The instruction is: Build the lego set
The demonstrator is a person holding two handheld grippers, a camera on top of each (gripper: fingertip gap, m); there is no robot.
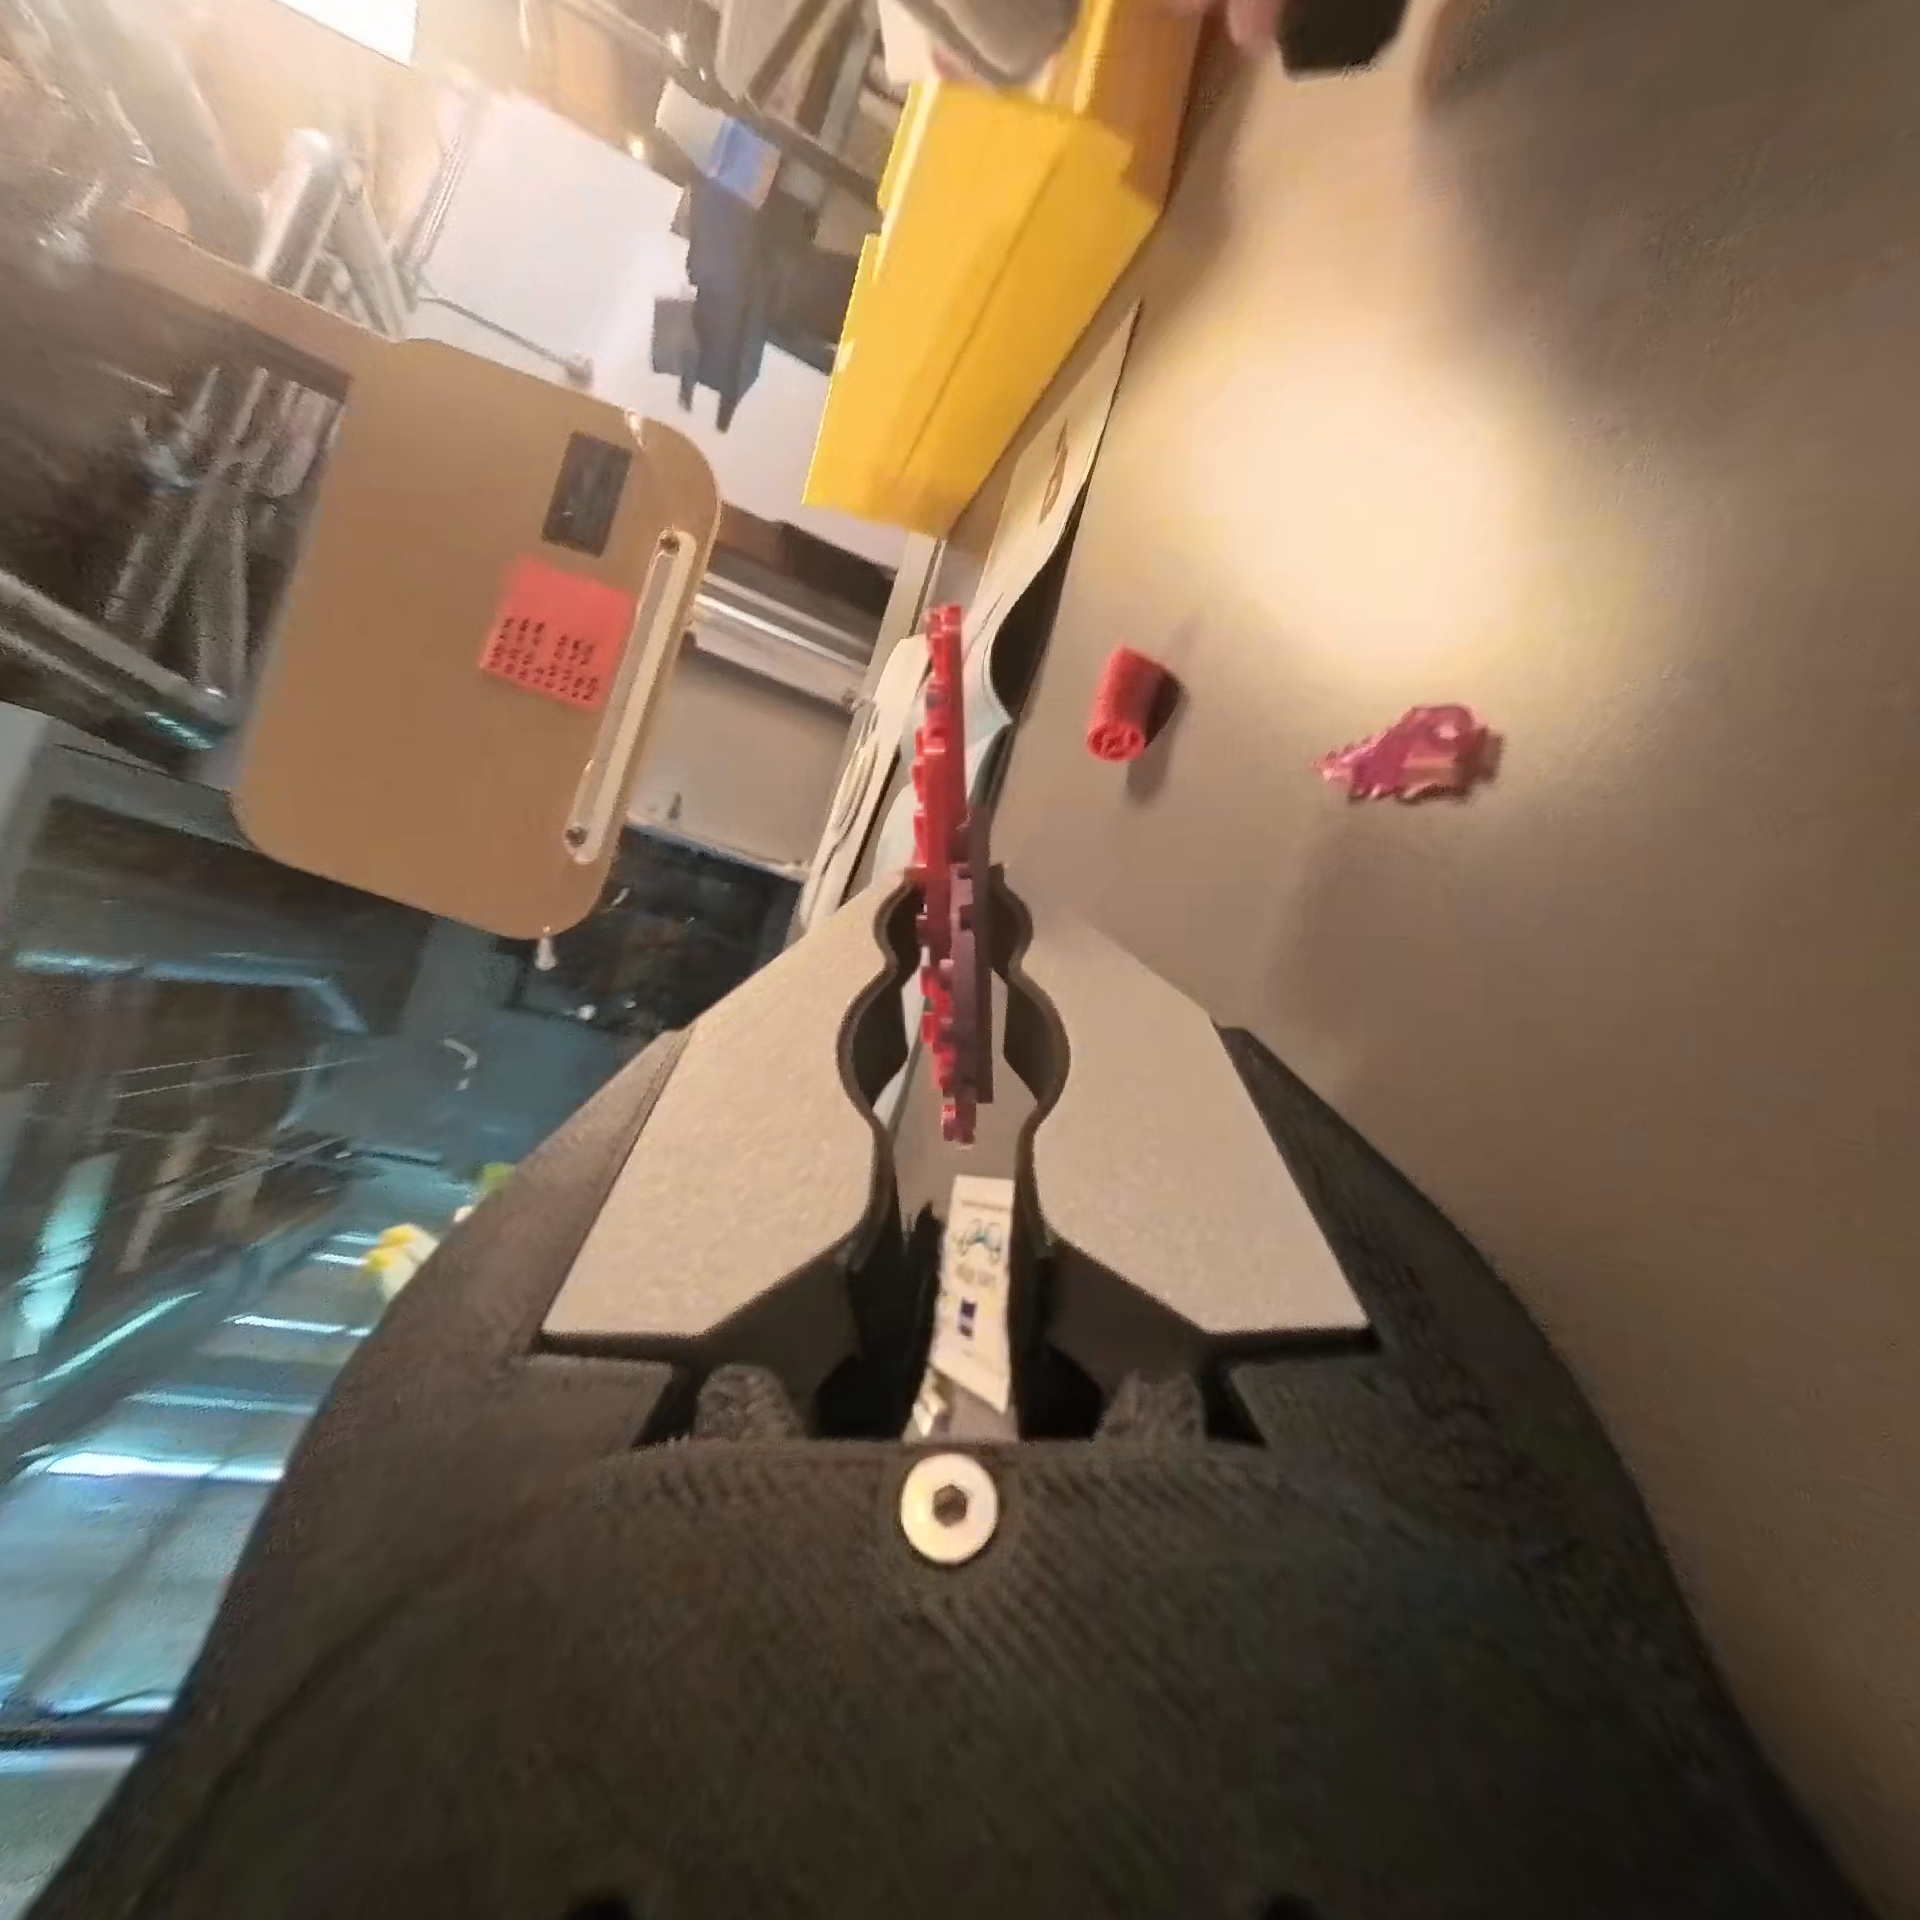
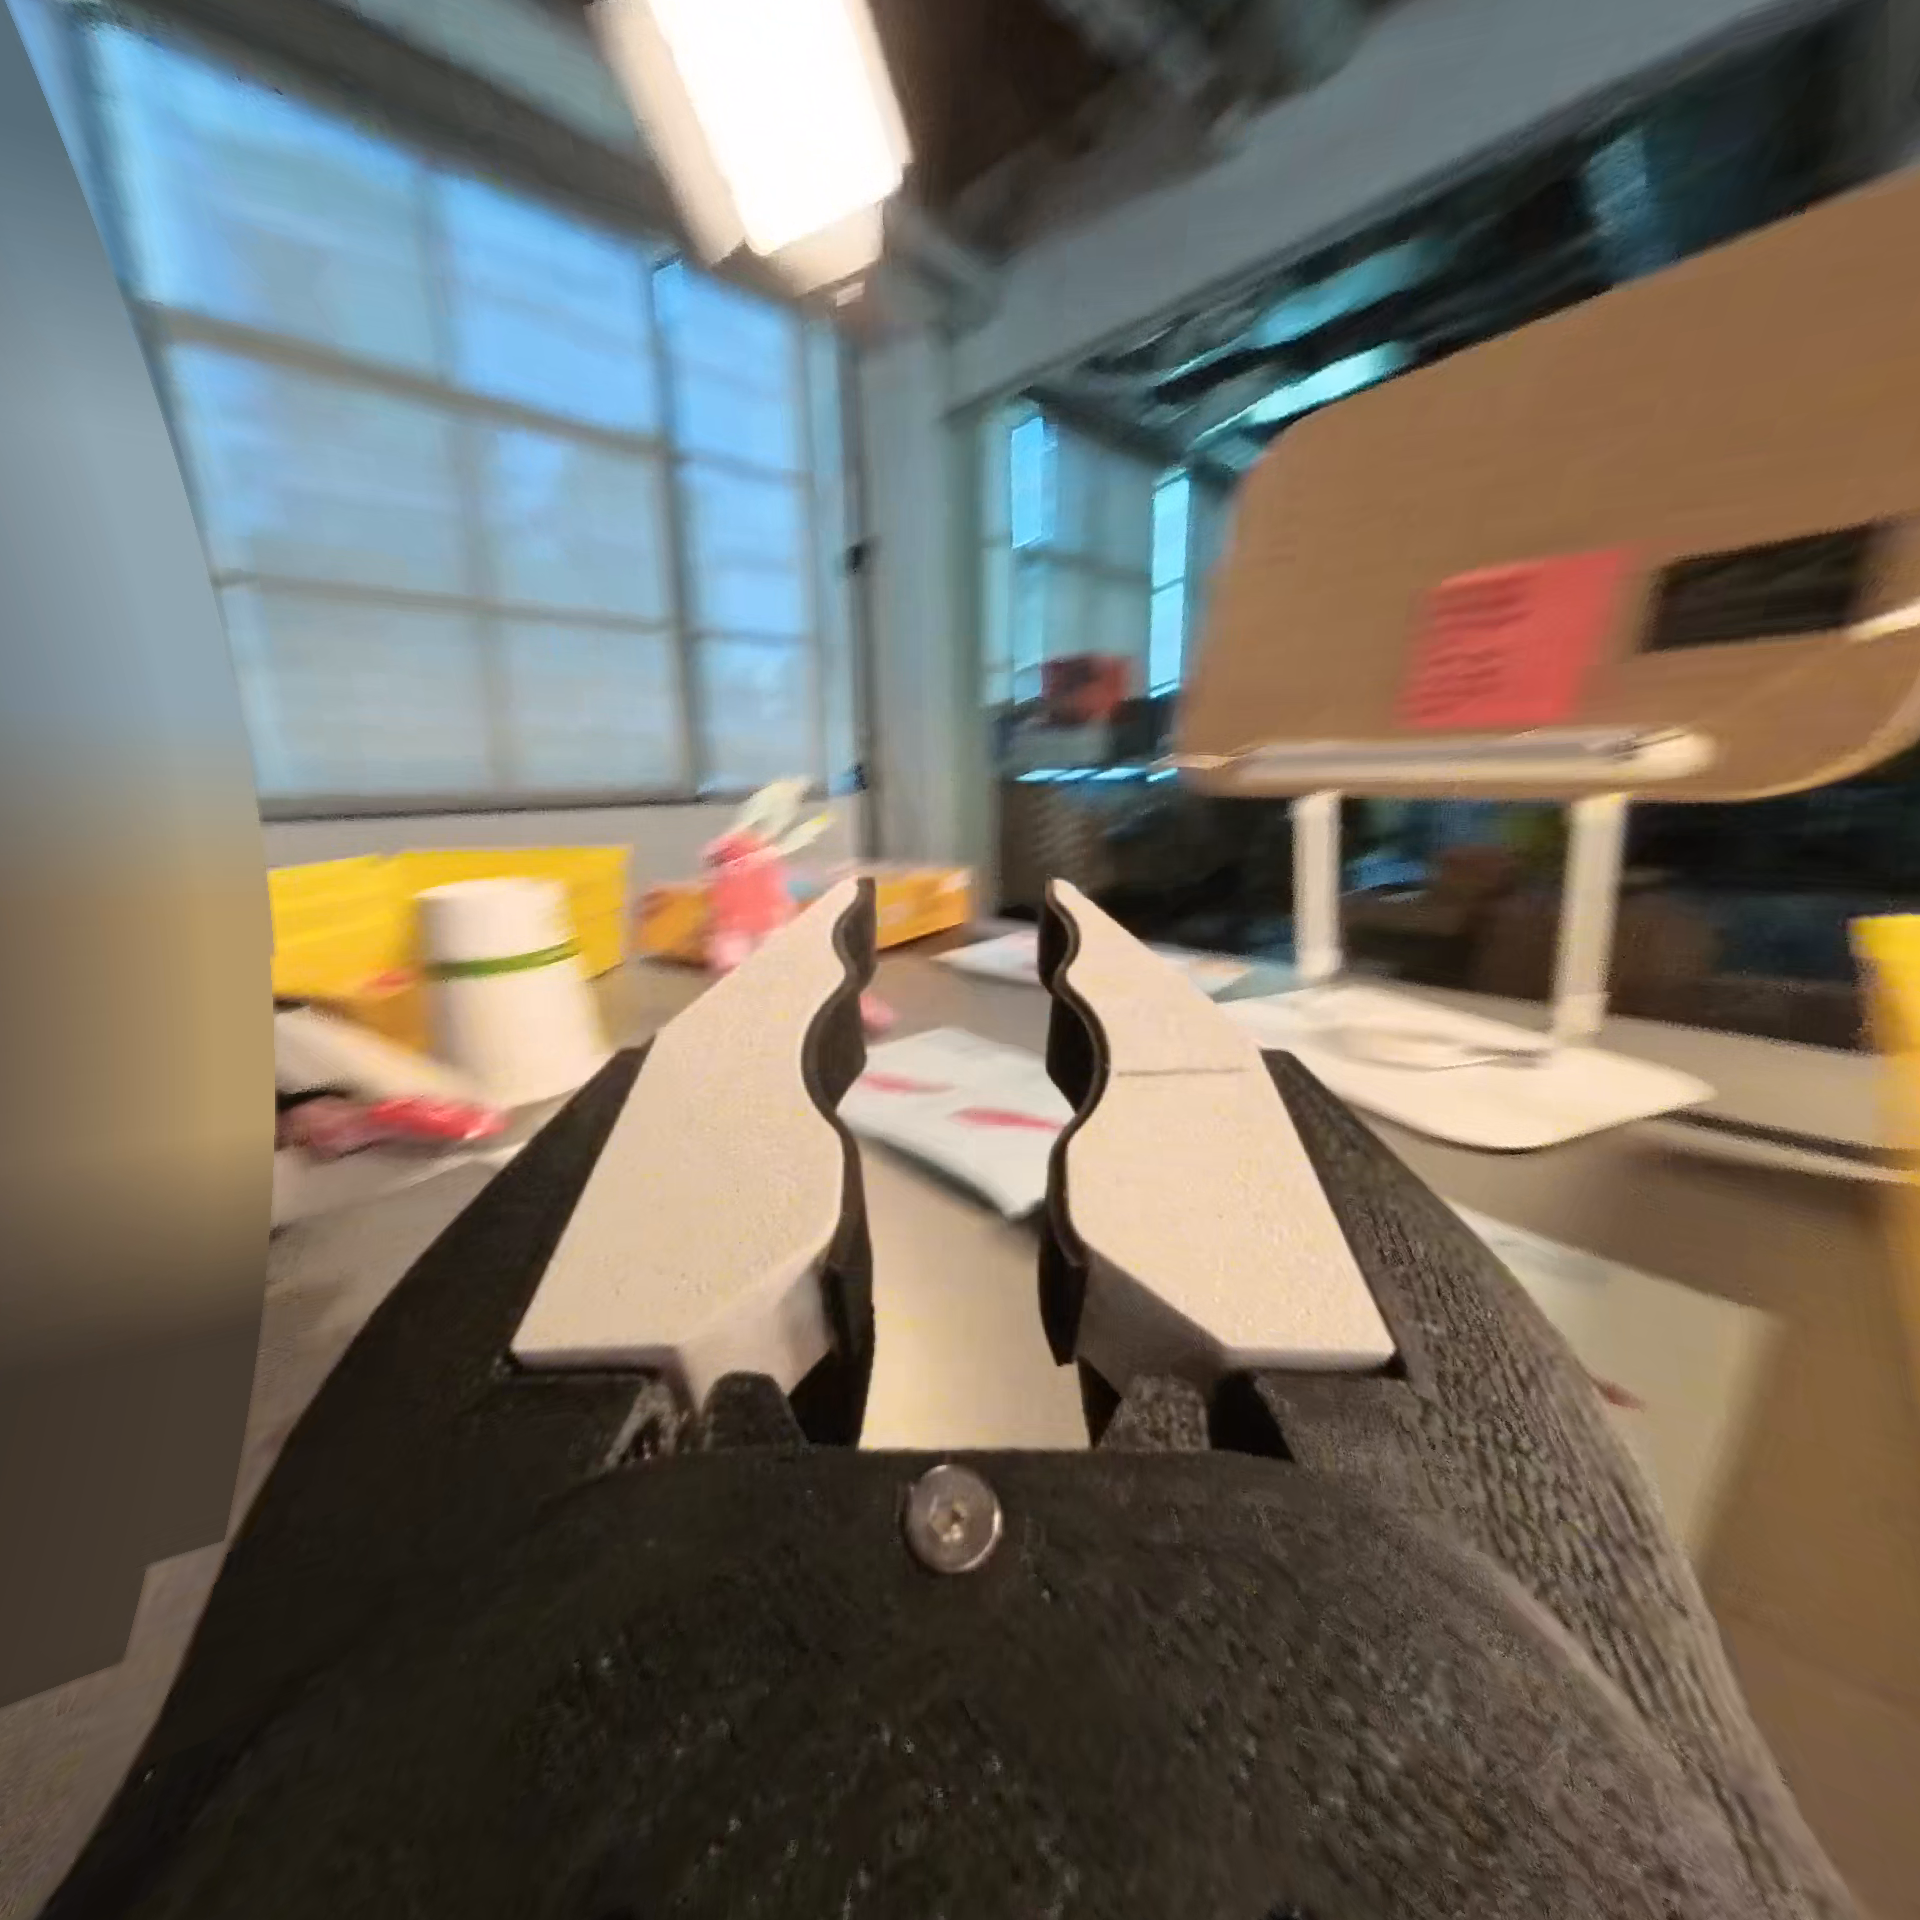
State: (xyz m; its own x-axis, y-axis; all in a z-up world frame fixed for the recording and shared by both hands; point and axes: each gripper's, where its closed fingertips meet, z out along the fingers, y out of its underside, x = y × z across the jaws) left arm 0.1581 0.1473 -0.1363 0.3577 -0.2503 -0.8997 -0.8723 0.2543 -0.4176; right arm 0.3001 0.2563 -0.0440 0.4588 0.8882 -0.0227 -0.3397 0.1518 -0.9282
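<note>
Left fingers (image 1: 1023,935) clamped on a flat red toothed plate (image 1: 951,935), held edge-on; both pads press its faces near the tips, and the plate juts out past them. Right fingers (image 2: 1132,997) stand apart, bare gap between the pads, nothing held; counter and papers show through the gap.

Left wrist view, rolled on its side, largest to smallest:
- Grey counter (image 1: 1455,1039) fills the right half.
- Tan board (image 1: 447,665) on a stand, left of the fingers, bearing a red sticker (image 1: 556,639) and a dark slot.
- Yellow bin (image 1: 987,312) at the counter's far edge.
- White printed sheets (image 1: 1039,540) between the bin and the plate, behind the plate.
- Magenta wrapper-like scrap (image 1: 1408,753) on the counter, well apart from the fingers.
- Small red cylinder (image 1: 1127,707) lying on the counter, near the plate's far end, not touching it.

Right wrist view, blurred:
- Large windows (image 2: 447,520) behind.
- Same tan board (image 2: 1558,623) on white legs, at right.
- Yellow box (image 2: 343,935) at left, white cup with green band (image 2: 509,977) in front of it.
- White papers (image 2: 956,1112) on the counter just ahead of the fingers.
- Pink object (image 2: 743,894) beyond the left fingertip; what it is, cannot tell.
</note>
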